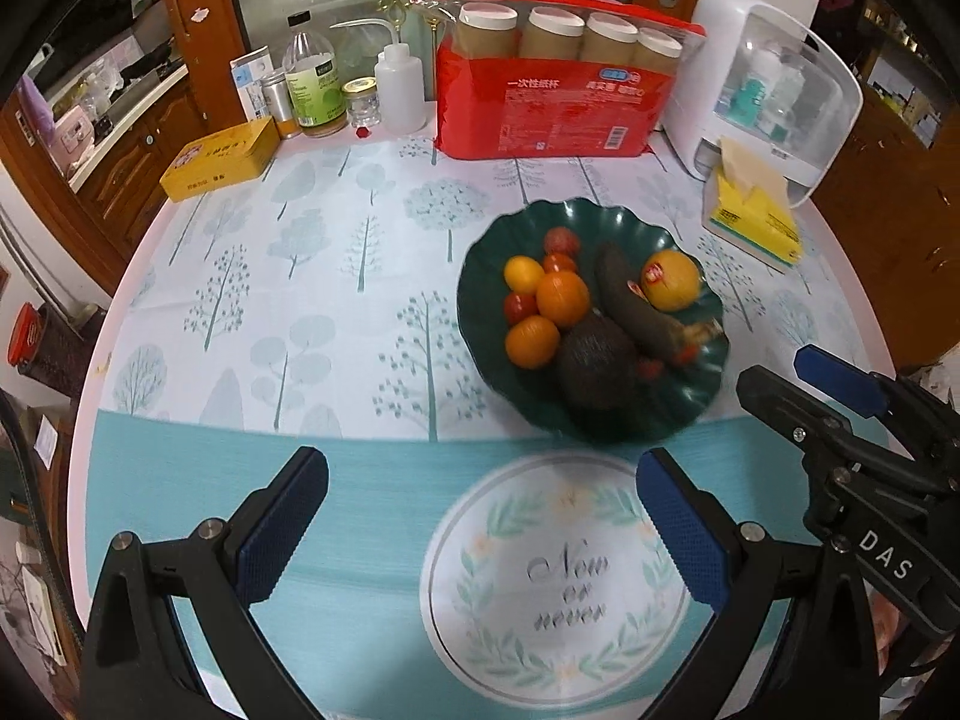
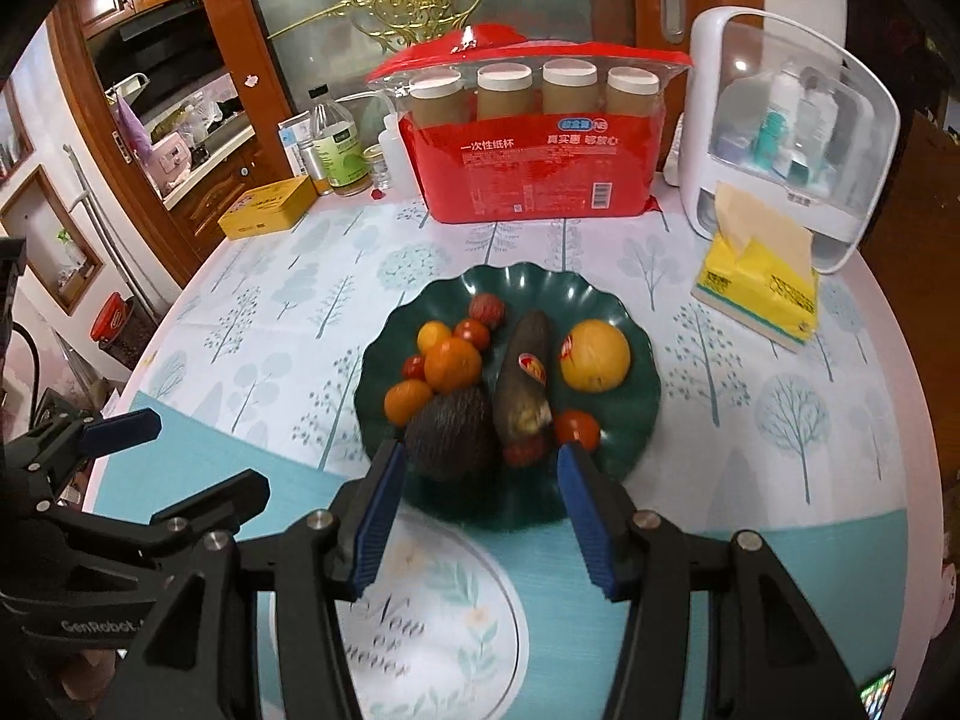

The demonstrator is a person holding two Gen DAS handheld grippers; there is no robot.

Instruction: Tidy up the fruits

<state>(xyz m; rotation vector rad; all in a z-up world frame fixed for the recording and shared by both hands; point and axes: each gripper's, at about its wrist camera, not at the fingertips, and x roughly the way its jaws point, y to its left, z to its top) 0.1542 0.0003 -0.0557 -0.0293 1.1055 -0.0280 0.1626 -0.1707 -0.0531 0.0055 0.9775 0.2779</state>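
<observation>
Left gripper (image 1: pixel 480 516): jaws wide apart, nothing between, hanging above table (image 1: pixel 360 468). Right gripper (image 2: pixel 474 510): jaws partly apart, empty, touching nothing. Green plate (image 2: pixel 636 420) just ahead of right gripper, ahead-right of left. On plate: dark avocado (image 2: pixel 450 432) nearest, blackened banana (image 2: pixel 519 384) with sticker, yellow orange (image 2: pixel 597 357), 3 small oranges, several cherry tomatoes.
</observation>
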